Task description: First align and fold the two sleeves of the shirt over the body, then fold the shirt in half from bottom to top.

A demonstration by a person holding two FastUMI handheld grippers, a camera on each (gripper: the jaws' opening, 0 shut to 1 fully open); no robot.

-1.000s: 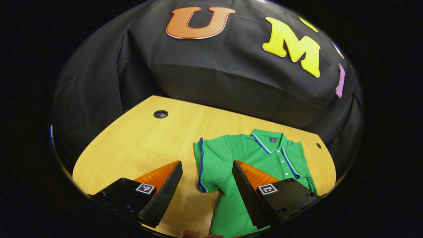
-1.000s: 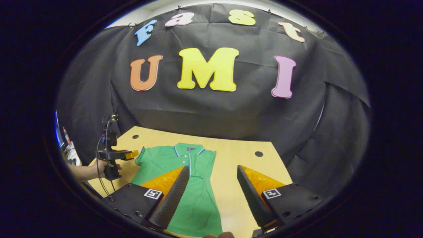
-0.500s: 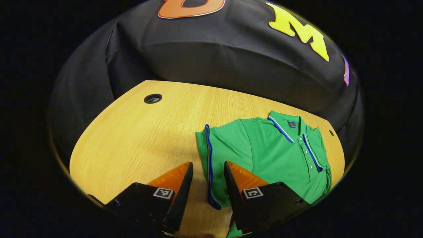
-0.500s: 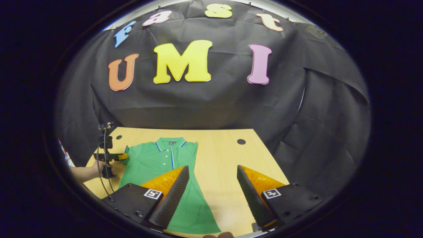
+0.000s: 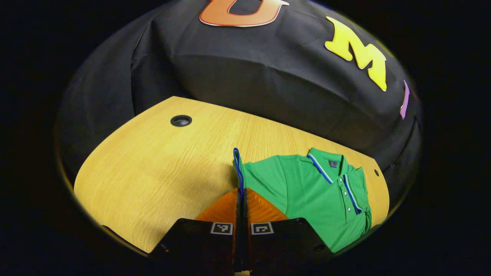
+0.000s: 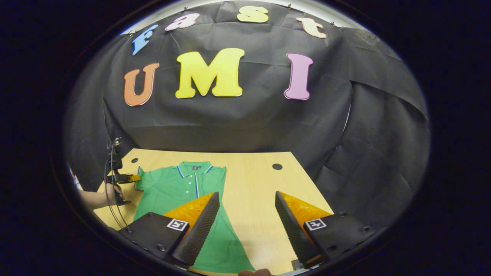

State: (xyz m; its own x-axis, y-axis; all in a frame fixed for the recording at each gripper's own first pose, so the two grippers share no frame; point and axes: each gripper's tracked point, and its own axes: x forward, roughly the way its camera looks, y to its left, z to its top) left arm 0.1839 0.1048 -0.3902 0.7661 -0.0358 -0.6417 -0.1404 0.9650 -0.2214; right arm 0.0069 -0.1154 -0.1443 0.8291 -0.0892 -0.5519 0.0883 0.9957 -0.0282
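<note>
Shirt (image 5: 314, 199), table (image 5: 153, 168), grommet hole (image 5: 181, 120)

Green polo shirt (image 5: 318, 195), flat on table (image 5: 153, 168)

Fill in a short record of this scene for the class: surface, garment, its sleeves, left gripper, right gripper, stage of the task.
surface: wooden table
garment: green shirt, collar toward the wall
sleeves: left sleeve lifted at its blue-trimmed edge; the other sleeve already lies folded over the body
left gripper: shut on the left sleeve
right gripper: open, above the table beside the shirt, holding nothing
stage: second sleeve fold under way; bottom-to-top fold not done
</note>
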